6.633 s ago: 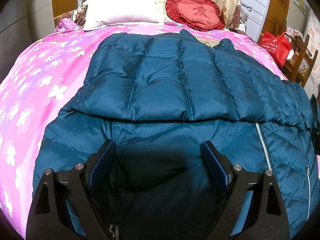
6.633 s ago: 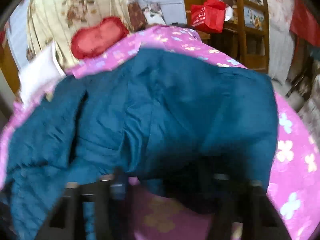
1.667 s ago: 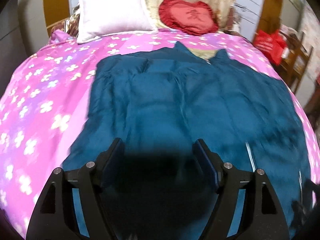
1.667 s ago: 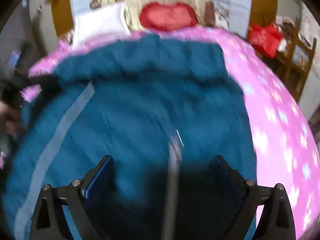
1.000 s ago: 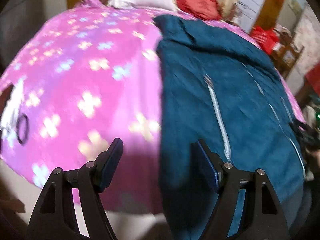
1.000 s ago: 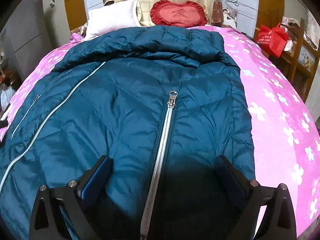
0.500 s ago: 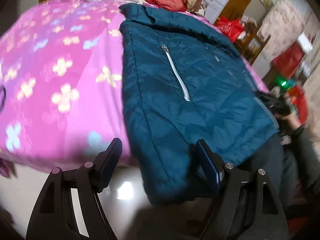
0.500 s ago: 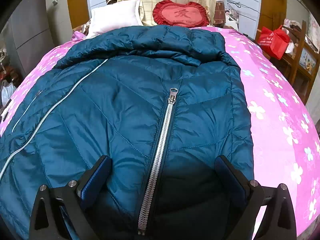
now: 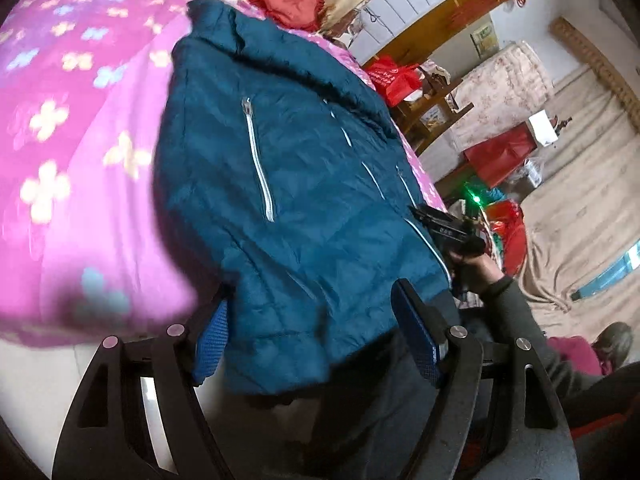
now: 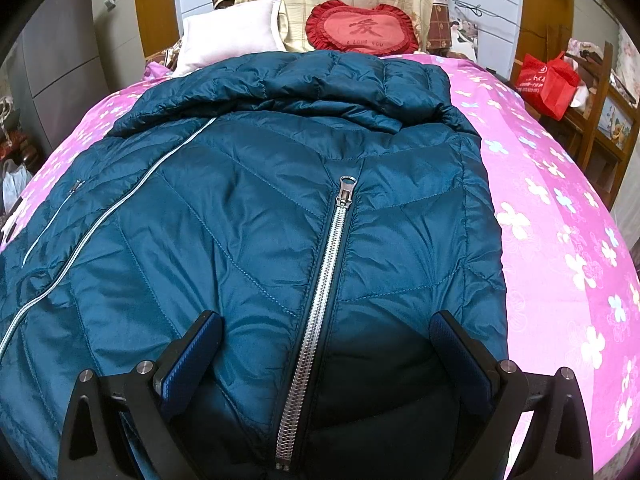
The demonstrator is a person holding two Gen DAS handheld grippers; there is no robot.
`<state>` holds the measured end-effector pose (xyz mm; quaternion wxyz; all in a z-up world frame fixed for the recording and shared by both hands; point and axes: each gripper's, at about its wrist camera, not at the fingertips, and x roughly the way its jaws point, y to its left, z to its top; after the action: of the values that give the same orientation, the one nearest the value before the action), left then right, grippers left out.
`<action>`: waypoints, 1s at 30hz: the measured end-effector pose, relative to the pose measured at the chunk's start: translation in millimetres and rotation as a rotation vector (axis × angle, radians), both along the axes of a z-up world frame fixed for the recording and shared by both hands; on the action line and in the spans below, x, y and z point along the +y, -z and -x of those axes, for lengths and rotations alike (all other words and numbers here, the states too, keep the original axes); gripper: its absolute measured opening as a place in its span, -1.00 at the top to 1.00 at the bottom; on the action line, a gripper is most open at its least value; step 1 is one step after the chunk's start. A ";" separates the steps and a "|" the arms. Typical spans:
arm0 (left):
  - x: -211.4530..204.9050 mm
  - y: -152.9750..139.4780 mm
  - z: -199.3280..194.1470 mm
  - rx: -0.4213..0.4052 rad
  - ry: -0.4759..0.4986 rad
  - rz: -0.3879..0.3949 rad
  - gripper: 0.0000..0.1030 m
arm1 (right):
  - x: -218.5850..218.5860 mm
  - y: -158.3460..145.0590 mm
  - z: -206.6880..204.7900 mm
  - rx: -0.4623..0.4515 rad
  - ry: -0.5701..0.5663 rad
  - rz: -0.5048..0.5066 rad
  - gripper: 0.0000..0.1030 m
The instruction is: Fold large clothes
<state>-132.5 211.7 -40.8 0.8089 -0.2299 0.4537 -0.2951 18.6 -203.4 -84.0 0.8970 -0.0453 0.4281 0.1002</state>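
A teal quilted puffer jacket (image 10: 256, 208) lies front side up on the pink flowered bedspread (image 10: 560, 216), hood toward the pillows, its silver zipper (image 10: 320, 292) closed. My right gripper (image 10: 326, 344) is open just above the jacket's lower front, one finger on each side of the zipper. In the left wrist view the jacket (image 9: 280, 184) hangs over the bed's near edge, and my left gripper (image 9: 316, 336) is open with the hem corner between its fingers. The right gripper (image 9: 448, 232) also shows there, at the jacket's right edge.
A white pillow (image 10: 230, 32) and a red heart cushion (image 10: 362, 28) lie at the head of the bed. A red bag (image 10: 546, 80) and a wooden shelf (image 10: 608, 112) stand on the right. Grey cabinets (image 10: 60, 80) stand on the left. Floor lies below the bed edge (image 9: 36, 364).
My left gripper has swung round to the jacket's lower left hem at the bed edge. My right gripper has held still over the zipper.
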 end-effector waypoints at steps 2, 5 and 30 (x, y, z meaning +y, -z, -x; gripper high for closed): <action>2.0 9.6 -12.1 0.039 -0.024 -0.046 -0.52 | -0.2 0.1 0.0 0.000 0.000 0.000 -1.00; 3.1 17.6 -29.3 0.045 -0.030 -0.077 -0.53 | -0.2 -0.3 -0.1 0.001 -0.001 0.001 -1.00; -35.7 16.4 -39.6 -0.057 -0.047 -0.295 -0.07 | -146.9 9.9 87.5 0.131 -0.052 -0.733 -0.67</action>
<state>-92.9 176.1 -57.2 0.8532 -0.1107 0.4632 -0.2127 -68.9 -350.3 -93.9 0.8216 0.2745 0.4190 0.2720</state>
